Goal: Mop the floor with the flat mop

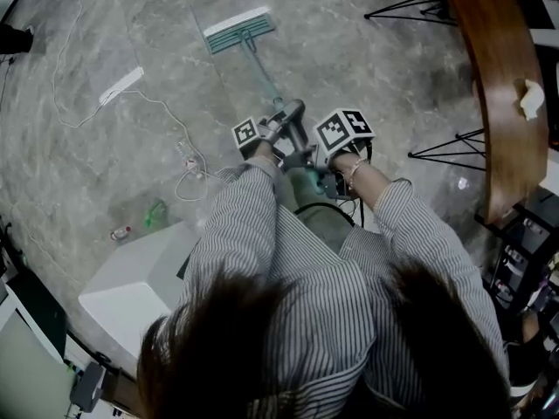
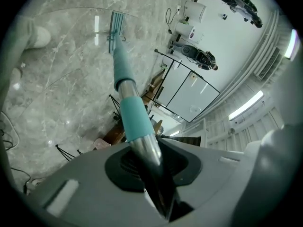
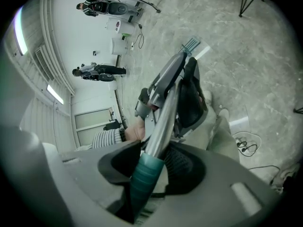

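left hand-held gripper (image 2: 152,181): clamped on mop (image 1: 238,30) pole | right hand-held gripper (image 3: 147,174): clamped on pole's teal grip | mop head: flat on floor (image 1: 376,72)

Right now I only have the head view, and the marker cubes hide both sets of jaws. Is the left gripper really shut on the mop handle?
Observer: Yes, the left gripper is shut on the mop handle, on bare metal next to its teal sleeve.
Operator: And the right one?
Observer: The right gripper is shut too, on the handle's teal end grip.
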A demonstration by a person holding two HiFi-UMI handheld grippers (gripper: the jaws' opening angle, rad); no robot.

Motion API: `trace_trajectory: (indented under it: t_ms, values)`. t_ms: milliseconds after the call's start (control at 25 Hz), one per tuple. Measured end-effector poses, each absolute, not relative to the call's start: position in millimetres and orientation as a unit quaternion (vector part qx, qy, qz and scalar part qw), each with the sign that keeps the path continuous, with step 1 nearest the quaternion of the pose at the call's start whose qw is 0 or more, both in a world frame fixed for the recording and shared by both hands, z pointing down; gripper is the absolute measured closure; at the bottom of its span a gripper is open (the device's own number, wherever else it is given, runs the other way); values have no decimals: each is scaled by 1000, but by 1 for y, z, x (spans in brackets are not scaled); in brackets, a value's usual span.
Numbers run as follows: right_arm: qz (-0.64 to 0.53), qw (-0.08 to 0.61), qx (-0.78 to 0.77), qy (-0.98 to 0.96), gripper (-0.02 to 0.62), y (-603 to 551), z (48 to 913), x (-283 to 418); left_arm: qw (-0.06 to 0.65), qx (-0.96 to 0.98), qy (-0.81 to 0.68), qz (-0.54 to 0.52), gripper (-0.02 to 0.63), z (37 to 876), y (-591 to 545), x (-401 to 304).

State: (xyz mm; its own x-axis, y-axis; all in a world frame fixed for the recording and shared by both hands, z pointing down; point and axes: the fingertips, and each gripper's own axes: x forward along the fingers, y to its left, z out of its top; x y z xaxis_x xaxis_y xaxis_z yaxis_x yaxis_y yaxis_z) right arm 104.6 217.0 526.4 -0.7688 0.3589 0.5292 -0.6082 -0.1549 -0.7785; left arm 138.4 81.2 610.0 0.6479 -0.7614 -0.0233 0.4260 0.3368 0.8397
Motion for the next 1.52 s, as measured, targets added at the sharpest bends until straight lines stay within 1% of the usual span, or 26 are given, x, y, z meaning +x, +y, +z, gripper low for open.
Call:
trace_trajectory:
  t_ms: [280,800,1520]
  values:
    - [765,301,108,-559,445,237,523,97,807,440,-191,-346,531,608,104,136]
    - [758,321,111,-557,445,256,524,89,802,437,-181,-364,529,605,121,128]
    - [762,307,109,-559,445,258,525,86,809,444,-180,-341,529,609,125,129]
